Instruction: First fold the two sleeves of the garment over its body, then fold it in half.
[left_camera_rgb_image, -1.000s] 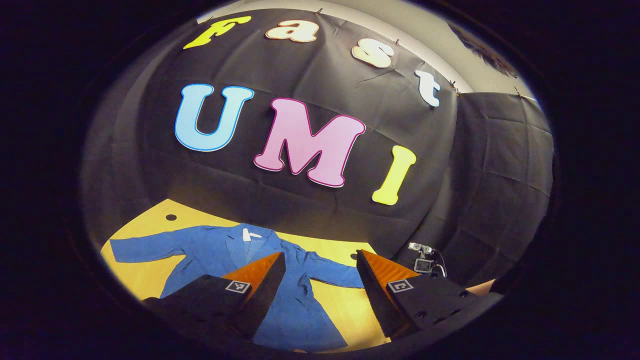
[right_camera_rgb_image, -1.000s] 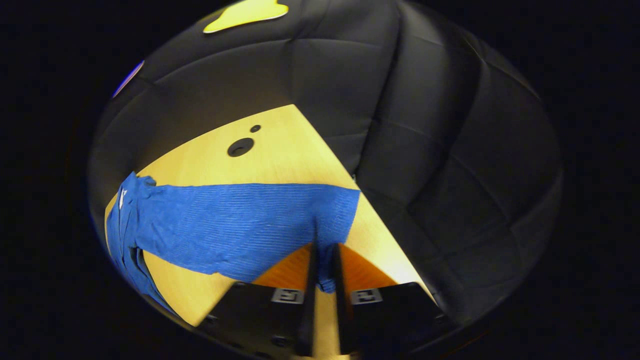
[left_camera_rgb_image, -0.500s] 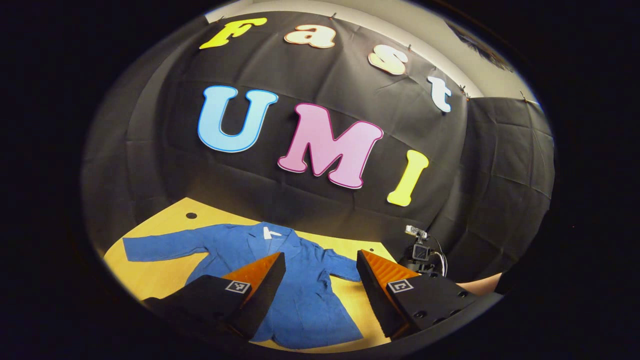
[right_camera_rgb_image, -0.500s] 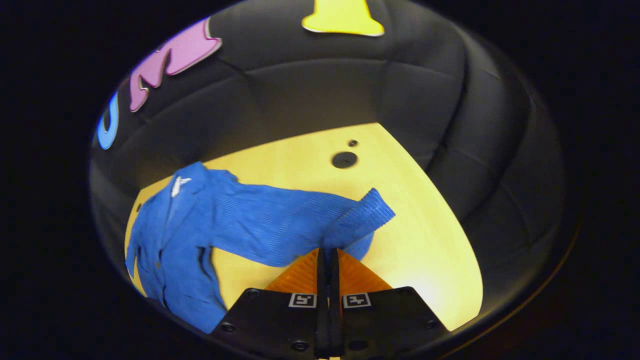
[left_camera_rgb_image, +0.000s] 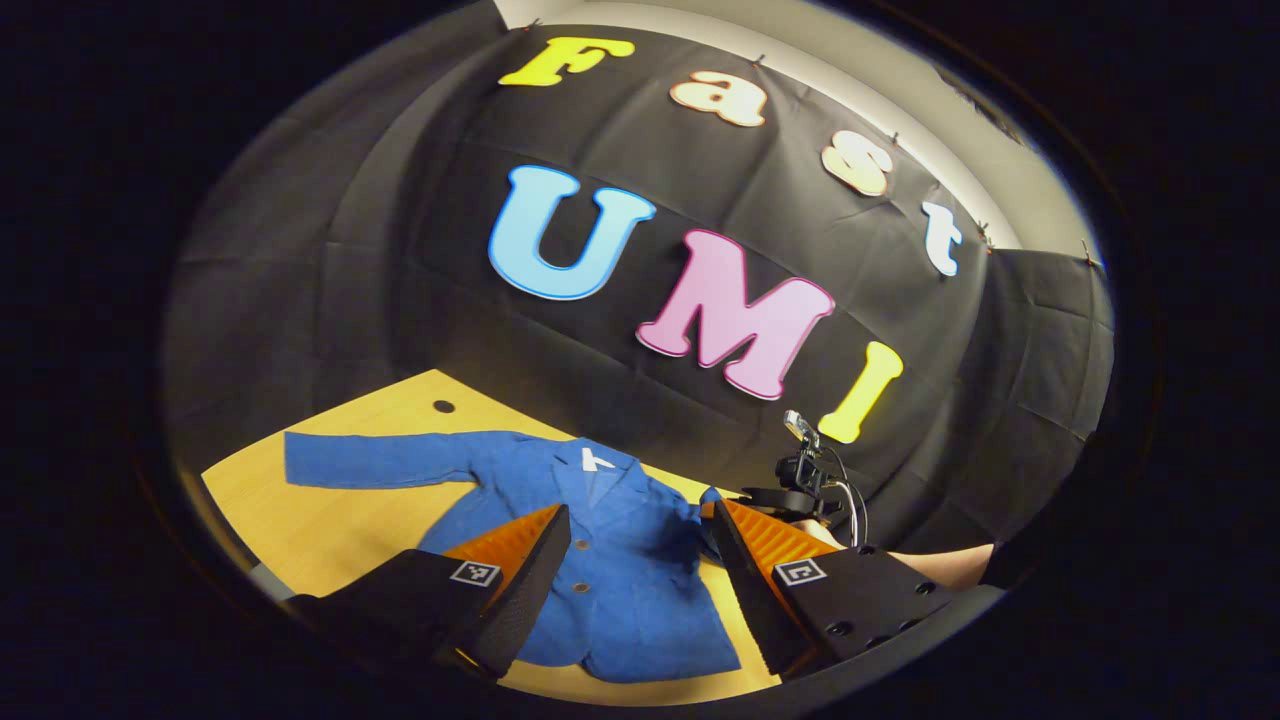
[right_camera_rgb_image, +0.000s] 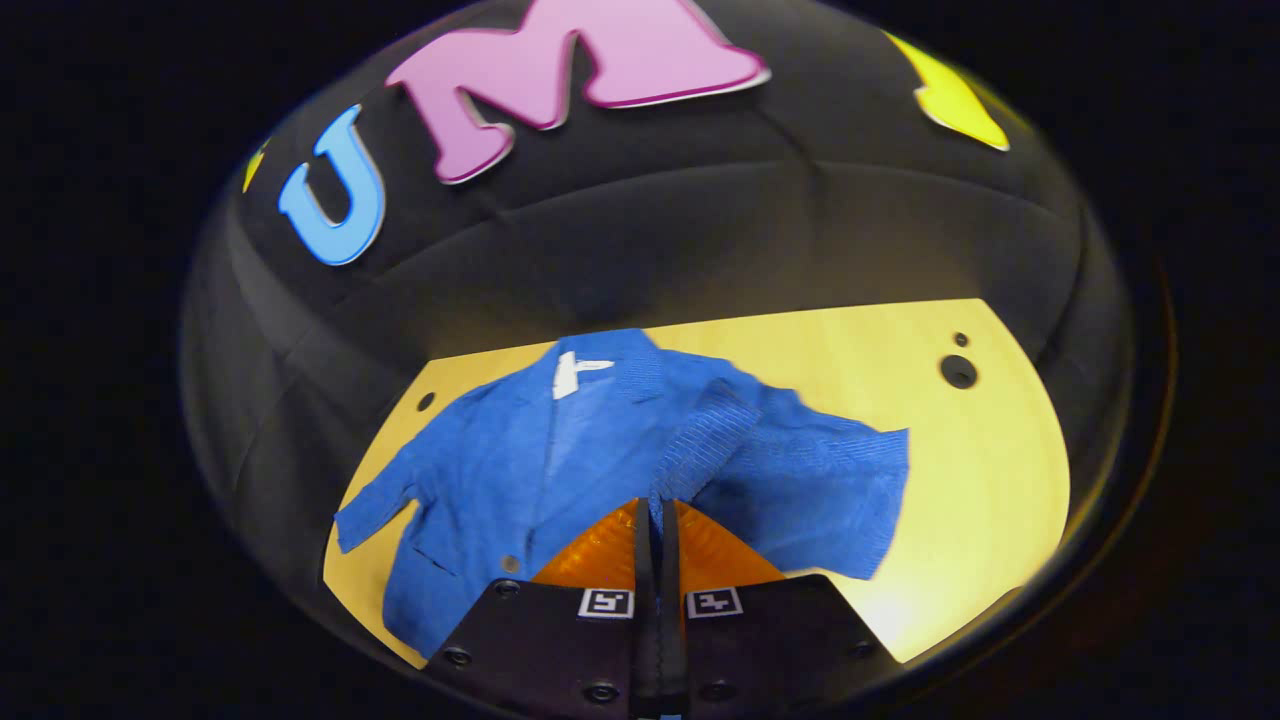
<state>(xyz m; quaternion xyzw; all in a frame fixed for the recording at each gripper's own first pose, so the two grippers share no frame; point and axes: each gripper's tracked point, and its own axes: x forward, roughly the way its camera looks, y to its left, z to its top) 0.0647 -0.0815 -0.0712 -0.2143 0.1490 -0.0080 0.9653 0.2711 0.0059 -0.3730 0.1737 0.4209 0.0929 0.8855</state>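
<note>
A blue jacket (left_camera_rgb_image: 620, 540) lies face up on the yellow table (left_camera_rgb_image: 330, 520), collar toward the back wall. In the left gripper view its one sleeve (left_camera_rgb_image: 380, 460) stretches out flat to the left. In the right gripper view my right gripper (right_camera_rgb_image: 655, 510) is shut on the cuff of the other sleeve (right_camera_rgb_image: 700, 450), which hangs lifted over the jacket's (right_camera_rgb_image: 500, 480) chest. My left gripper (left_camera_rgb_image: 640, 525) hovers open above the jacket's lower front, holding nothing. The right gripper (left_camera_rgb_image: 800, 490) and the hand holding it show past my left gripper's fingers.
The yellow table (right_camera_rgb_image: 980, 470) has small round holes (right_camera_rgb_image: 958, 371) near its back corners, another hole (left_camera_rgb_image: 444, 406) at the far left. Black cloth walls close in behind and on both sides. Bare tabletop lies left and right of the jacket.
My right gripper has carried the sleeve cuff up and across, from flat on the table to over the jacket's body. The left gripper view has swung a little, staying open.
</note>
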